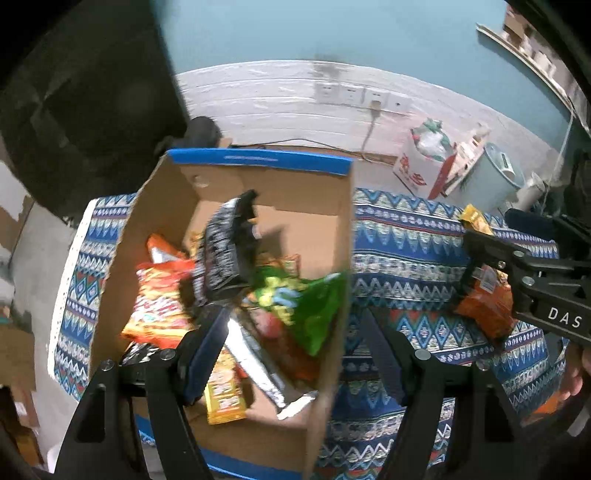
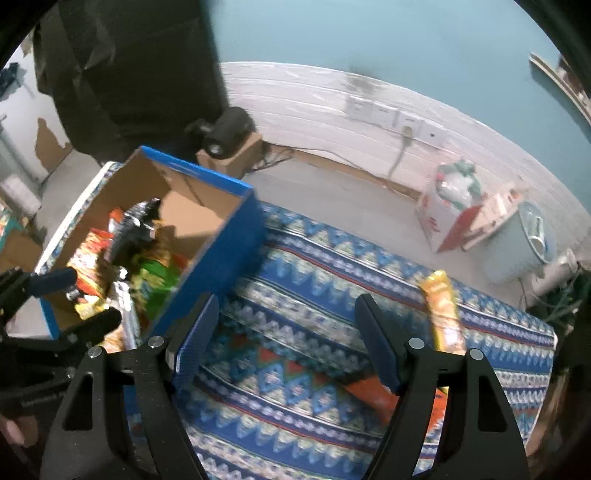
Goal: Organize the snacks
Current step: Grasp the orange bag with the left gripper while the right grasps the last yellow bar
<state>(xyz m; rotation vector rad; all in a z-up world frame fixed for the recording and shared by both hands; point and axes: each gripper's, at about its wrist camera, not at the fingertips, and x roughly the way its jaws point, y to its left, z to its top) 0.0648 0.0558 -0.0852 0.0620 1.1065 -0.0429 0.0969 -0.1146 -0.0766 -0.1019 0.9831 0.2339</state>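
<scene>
The right gripper (image 1: 476, 266) carries the white letters "DAS" on its black body. Print on the snack packets (image 1: 162, 302) is too blurred to read.

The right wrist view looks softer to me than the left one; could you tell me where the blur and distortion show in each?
Right wrist view: motion smear over the cardboard box and patterned cloth, the yellow packet streaked. Left wrist view: sharper, though the black packet above the box is blurred. Both views: fisheye bending of the wall line, dark corners.

Probably a lived-in home room, teal wall (image 2: 369, 33), wall sockets (image 1: 354, 94), patterned cloth (image 2: 314, 266), floor clutter
</scene>
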